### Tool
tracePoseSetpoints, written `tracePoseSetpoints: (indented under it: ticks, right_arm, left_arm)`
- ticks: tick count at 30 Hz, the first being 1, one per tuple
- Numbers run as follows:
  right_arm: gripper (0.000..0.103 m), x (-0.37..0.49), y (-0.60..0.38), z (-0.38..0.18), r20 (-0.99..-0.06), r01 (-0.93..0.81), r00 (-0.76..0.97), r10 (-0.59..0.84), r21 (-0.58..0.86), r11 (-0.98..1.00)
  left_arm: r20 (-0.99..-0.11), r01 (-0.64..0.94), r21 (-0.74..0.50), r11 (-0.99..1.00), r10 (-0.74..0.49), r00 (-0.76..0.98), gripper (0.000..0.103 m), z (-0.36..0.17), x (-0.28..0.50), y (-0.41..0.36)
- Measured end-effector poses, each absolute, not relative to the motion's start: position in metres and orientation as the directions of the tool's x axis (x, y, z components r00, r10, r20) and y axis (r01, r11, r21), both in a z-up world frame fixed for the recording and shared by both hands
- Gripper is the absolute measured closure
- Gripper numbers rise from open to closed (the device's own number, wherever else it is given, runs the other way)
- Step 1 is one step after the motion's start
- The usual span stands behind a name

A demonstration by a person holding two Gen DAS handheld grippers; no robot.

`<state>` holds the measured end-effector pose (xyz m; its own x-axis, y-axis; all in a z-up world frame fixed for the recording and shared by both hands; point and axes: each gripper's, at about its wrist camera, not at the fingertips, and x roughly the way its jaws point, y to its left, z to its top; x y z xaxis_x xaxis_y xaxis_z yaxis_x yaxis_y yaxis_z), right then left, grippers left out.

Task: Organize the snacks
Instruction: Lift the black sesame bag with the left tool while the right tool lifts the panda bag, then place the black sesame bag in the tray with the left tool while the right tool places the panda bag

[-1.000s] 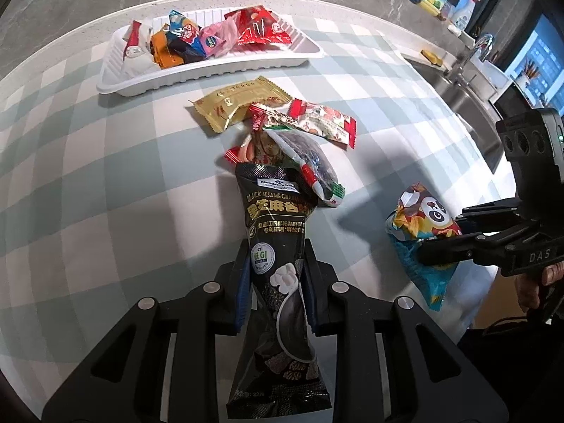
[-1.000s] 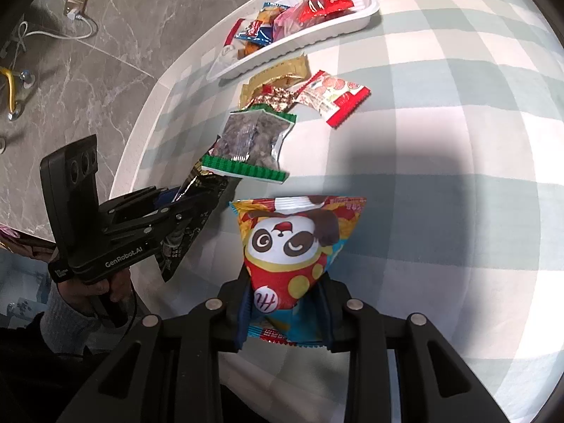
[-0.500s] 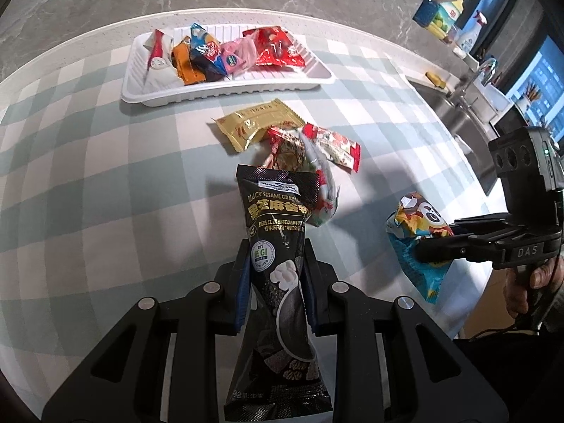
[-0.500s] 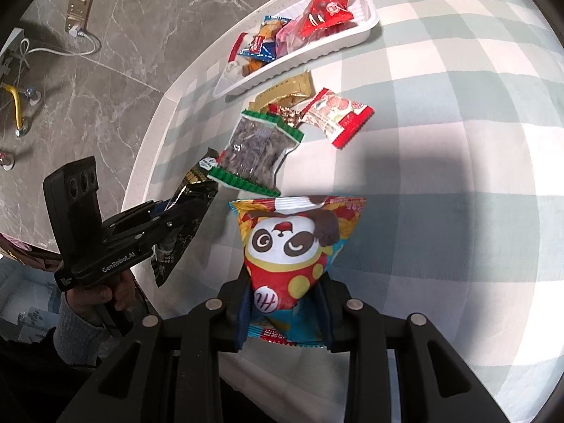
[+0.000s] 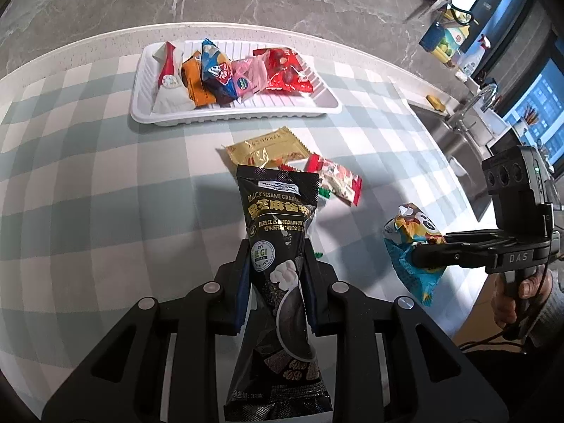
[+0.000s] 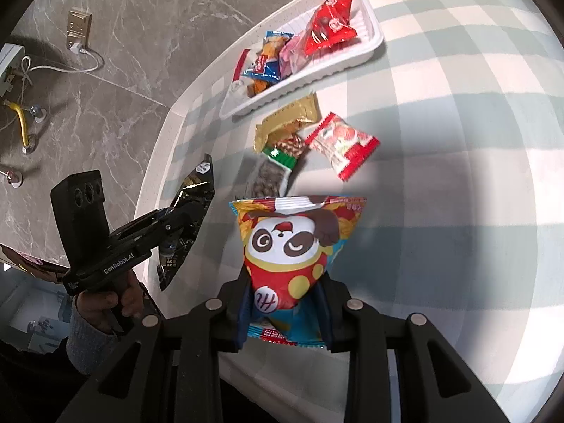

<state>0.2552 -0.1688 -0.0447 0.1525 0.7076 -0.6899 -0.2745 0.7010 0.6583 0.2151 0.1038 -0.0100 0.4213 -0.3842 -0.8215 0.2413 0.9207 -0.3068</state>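
Grey marble floor runs behind a round tabletop (image 5: 105, 190) covered in a pale green and white checked cloth. Toward its far edge sits a white ribbed tray (image 5: 317, 104) already holding a row of snack packets: a white one, an orange one, a blue one, a pink one and a red one (image 5: 287, 74) at the end.

Between the tray and the tools, four loose packets lie on the cloth in a small cluster: a gold wrapper (image 5: 268, 144), a red-and-white strawberry packet (image 6: 343, 146), a clear bag with green ends (image 6: 269, 172) and, partly tucked under them, a small brown-patterned packet (image 6: 289, 142).

Nearest me, the left tool (image 5: 276, 278) is clamped on a tall black sesame snack bag (image 5: 278, 232), pinching it at its middle and holding it up off the cloth. The right tool (image 6: 285, 303) is clamped on a panda snack bag (image 6: 292, 243), gripped low on the pack, also lifted clear of the tabletop. A hand (image 5: 528, 292) holds the right tool's handle, and a grey-sleeved hand (image 6: 105, 306) holds the left one's. Off to one side a sink with a tap (image 5: 479, 98) is set in a counter.
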Motion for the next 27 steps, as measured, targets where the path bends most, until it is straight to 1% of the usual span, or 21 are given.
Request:
tracePoseSetpoints:
  ticks: [15, 27]
  right_arm:
    - [0.070, 0.308, -0.161, -0.027, -0.672, -0.298, 0.177, 0.719, 0.659, 0.690]
    - [0.069, 0.380, -0.147, -0.013, -0.661, -0.327, 0.188, 0.726, 0.655, 0.681]
  left_arm:
    - [-0.804, 0.218, -0.338, 0.915, -0.402, 0.438, 0.080, 0.000, 0.266, 0.110]
    - [-0.791, 0.165, -0.381, 0.910, -0.413, 0.452, 0.080, 0.004, 0.332, 0.130]
